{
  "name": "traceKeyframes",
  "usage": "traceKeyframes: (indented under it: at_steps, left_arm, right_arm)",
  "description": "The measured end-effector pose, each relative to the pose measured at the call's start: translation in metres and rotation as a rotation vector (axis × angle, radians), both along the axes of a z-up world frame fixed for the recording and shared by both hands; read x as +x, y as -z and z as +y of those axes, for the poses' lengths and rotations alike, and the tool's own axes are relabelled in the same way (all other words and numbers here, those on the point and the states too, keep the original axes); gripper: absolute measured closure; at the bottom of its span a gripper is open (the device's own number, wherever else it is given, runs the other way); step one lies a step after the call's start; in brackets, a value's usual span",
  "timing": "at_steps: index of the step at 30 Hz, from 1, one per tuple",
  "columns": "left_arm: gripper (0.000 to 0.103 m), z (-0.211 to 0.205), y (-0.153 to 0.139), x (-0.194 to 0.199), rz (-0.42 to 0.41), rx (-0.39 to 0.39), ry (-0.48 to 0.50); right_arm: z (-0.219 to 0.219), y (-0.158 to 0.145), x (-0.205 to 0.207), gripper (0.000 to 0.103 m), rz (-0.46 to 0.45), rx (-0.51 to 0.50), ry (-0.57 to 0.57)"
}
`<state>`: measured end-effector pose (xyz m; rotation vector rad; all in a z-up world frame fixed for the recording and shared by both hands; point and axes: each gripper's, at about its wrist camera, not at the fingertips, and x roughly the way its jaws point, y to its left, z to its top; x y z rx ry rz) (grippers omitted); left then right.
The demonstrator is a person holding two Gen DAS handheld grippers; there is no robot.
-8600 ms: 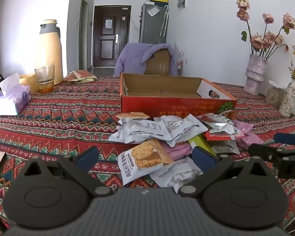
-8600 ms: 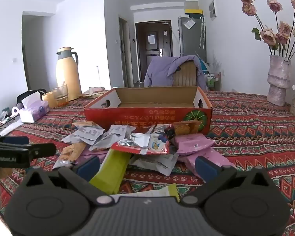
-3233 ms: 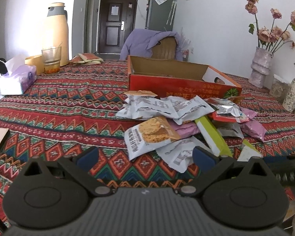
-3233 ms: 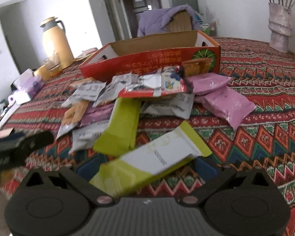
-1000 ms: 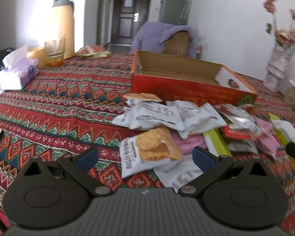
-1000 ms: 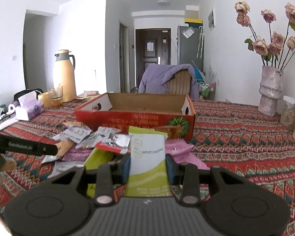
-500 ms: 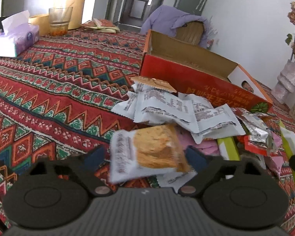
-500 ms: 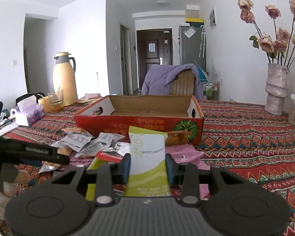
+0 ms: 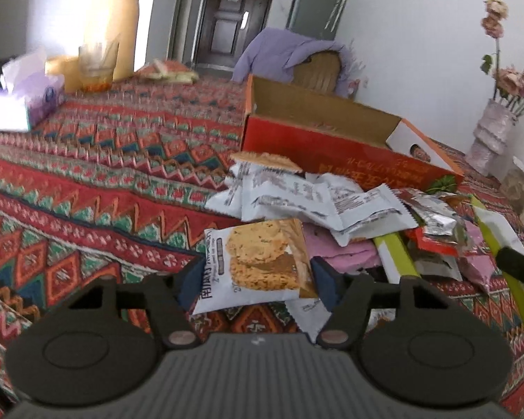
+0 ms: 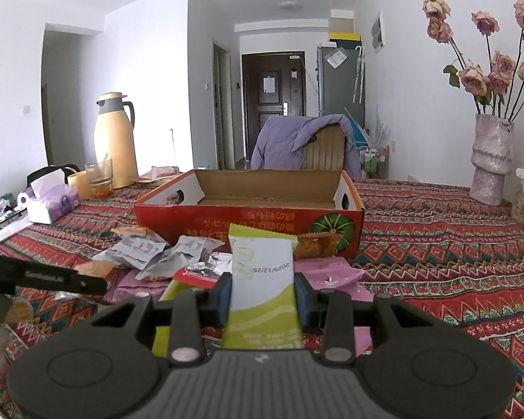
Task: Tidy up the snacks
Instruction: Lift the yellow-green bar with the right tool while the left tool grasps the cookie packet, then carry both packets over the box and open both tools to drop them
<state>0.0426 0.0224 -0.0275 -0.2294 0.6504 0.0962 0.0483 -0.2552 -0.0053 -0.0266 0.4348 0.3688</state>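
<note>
Two grippers, each with a snack packet between its fingers.
The left gripper (image 9: 255,281) has just been closing its fingers on the biscuit packet (image 9: 258,265) at the near edge of the snack pile (image 9: 332,206) on the bench (image 9: 104,181); the pads touch both its sides. The right gripper (image 10: 263,298) pinches a green-and-white packet (image 10: 262,279) upright, in front of the open red box (image 10: 255,209).

Household clutter around a patterned tablecloth (image 10: 436,244).
Yellow thermos (image 10: 115,139), glass (image 10: 99,174) and tissue box (image 10: 52,202) at the left edge; vase of pink roses (image 10: 490,164) at right; purple jacket draped over chair (image 10: 326,150) behind.
</note>
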Motion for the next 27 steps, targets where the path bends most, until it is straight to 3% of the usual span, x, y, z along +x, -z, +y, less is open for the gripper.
traceKeyframes:
  at_steps: [13, 27]
  left_arm:
    - [0.037, -0.01, -0.04, -0.001, -0.125, 0.049, 0.055]
    - [0.036, -0.03, -0.089, 0.066, -0.215, 0.089, 0.076]
  right_arm:
    - [0.006, -0.017, 0.008, 0.067, -0.052, -0.001, -0.002]
    - [0.024, -0.063, 0.079, 0.067, -0.108, 0.038, 0.007]
